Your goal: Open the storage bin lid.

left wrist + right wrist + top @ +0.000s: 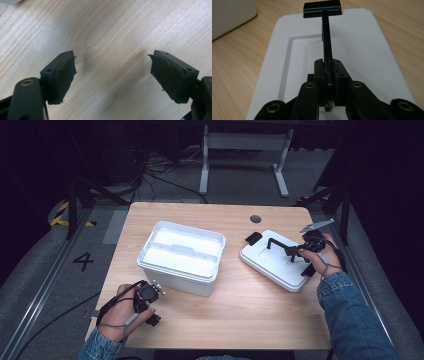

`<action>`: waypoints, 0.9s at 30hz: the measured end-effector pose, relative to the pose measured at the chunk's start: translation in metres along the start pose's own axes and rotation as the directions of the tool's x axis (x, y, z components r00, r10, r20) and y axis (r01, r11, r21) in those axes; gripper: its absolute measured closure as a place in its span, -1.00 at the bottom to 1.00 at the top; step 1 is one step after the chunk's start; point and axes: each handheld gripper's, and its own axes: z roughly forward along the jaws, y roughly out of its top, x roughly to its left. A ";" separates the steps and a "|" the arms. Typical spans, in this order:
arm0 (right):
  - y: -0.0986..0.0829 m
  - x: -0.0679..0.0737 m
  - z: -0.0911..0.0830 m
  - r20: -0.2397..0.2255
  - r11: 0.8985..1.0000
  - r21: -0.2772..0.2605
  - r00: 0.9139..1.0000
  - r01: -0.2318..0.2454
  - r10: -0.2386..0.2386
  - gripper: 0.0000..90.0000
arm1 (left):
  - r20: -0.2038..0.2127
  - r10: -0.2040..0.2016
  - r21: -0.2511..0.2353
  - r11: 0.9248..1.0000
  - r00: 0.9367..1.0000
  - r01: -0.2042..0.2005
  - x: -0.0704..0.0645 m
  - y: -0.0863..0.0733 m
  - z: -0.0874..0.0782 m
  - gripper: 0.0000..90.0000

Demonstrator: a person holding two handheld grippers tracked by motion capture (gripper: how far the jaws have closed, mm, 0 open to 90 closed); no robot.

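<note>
Right gripper view: right hand-held gripper (329, 75) clamps the lid's (367, 50) handle (326, 37), hiding its near end; left hand-held gripper (112, 77) gapes.

Black numeral "4" (83, 261) painted on the grey floor, left of the frame beside the table's left edge, no other legible text, labels or brands

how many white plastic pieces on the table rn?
2. The open white bin sits left of centre. The white lid lies flat to its right, apart from it, with the right hand-held gripper shut on its black handle. Nothing looks hidden.
</note>
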 end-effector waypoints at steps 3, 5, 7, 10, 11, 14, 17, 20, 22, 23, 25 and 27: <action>-0.002 -0.001 0.001 -0.003 1.000 -0.001 1.000 -0.006 0.006 0.87 | -0.003 0.002 0.004 1.000 1.000 -0.002 0.000 0.000 0.000 -0.54; -0.003 -0.001 0.002 -0.006 1.000 0.003 1.000 -0.006 0.006 0.87 | 0.000 0.001 0.000 1.000 1.000 -0.001 0.000 0.000 0.000 -0.54; -0.005 -0.001 0.004 -0.010 1.000 0.008 1.000 -0.007 0.007 0.87 | -0.004 0.004 0.003 1.000 1.000 -0.004 0.000 0.000 0.000 -0.54; -0.008 -0.002 0.007 -0.012 1.000 0.016 1.000 -0.011 0.011 0.87 | -0.004 0.003 0.003 1.000 1.000 -0.003 0.000 0.000 0.000 -0.54; -0.008 -0.002 0.007 -0.012 1.000 0.016 1.000 -0.011 0.011 0.87 | -0.004 0.003 0.003 1.000 1.000 -0.003 0.000 0.000 0.000 -0.54; -0.011 -0.003 0.011 -0.014 0.999 0.028 1.000 -0.016 0.017 0.87 | -0.002 0.003 0.001 1.000 1.000 -0.003 0.000 0.000 0.000 -0.54; -0.013 -0.004 0.013 -0.019 0.999 0.032 0.999 -0.026 0.026 0.87 | -0.003 0.001 0.005 1.000 1.000 -0.001 0.000 0.000 0.000 -0.54; -0.016 -0.005 0.016 -0.020 0.999 0.040 0.999 -0.034 0.035 0.86 | -0.002 0.004 0.003 1.000 1.000 -0.004 0.000 0.000 0.001 -0.54; -0.018 -0.006 0.017 -0.020 0.998 0.042 0.999 -0.042 0.043 0.85 | -0.003 0.002 0.006 1.000 1.000 -0.002 0.000 0.000 0.000 -0.54; -0.018 -0.007 0.017 -0.022 0.998 0.037 0.999 -0.048 0.049 0.85 | -0.003 0.001 0.006 1.000 1.000 -0.001 0.000 0.000 0.000 -0.54; -0.019 -0.008 0.017 -0.024 0.998 0.032 0.998 -0.062 0.063 0.84 | -0.002 0.000 0.005 1.000 1.000 0.000 0.000 0.000 0.000 -0.54; -0.020 -0.009 0.017 -0.020 0.996 0.035 0.997 -0.077 0.078 0.81 | -0.004 0.003 0.005 1.000 1.000 -0.003 0.000 0.000 0.000 -0.54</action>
